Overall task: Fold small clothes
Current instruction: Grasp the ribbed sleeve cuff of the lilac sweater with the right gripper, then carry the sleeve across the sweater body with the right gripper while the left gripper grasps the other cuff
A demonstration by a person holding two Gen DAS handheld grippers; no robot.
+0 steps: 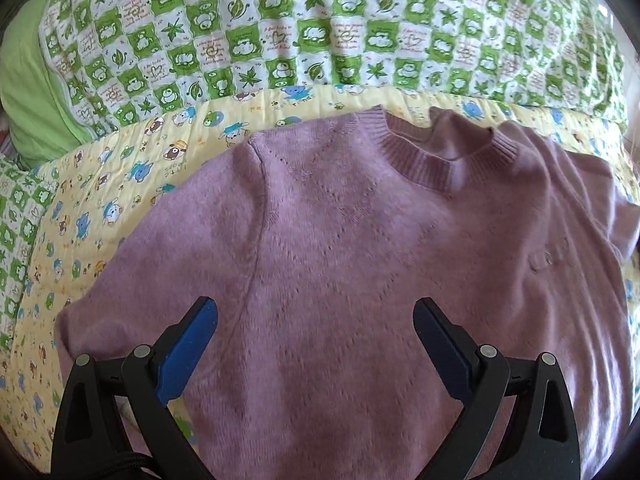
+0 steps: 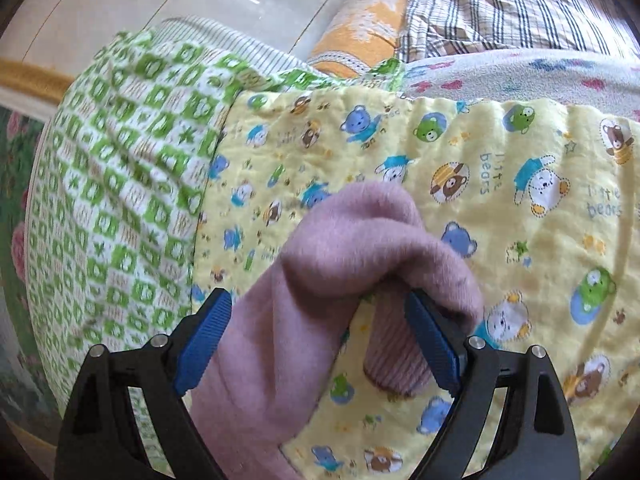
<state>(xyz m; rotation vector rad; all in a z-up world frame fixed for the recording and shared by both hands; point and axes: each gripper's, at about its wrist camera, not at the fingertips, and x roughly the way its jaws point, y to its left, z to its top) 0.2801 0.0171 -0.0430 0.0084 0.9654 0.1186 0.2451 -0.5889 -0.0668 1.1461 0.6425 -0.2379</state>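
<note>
Fuzzy mauve knit sweater (image 1: 340,248) with ribbed collar, flat on yellow bear-print quilt (image 1: 132,168) | left gripper (image 1: 316,320) wide, holding nothing | right gripper (image 2: 318,312) wide, draped sleeve (image 2: 320,260) between its blue ridged pads (image 2: 204,332)

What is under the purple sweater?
The purple sweater lies on a yellow quilt with little bears, which shows all around it. Whatever sits right beneath the sweater's middle is covered, so I cannot see it.

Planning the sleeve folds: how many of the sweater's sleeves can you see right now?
1, for certain: a purple sleeve draped between the open right gripper fingers, ribbed cuff hanging. The other may be hidden.
</note>
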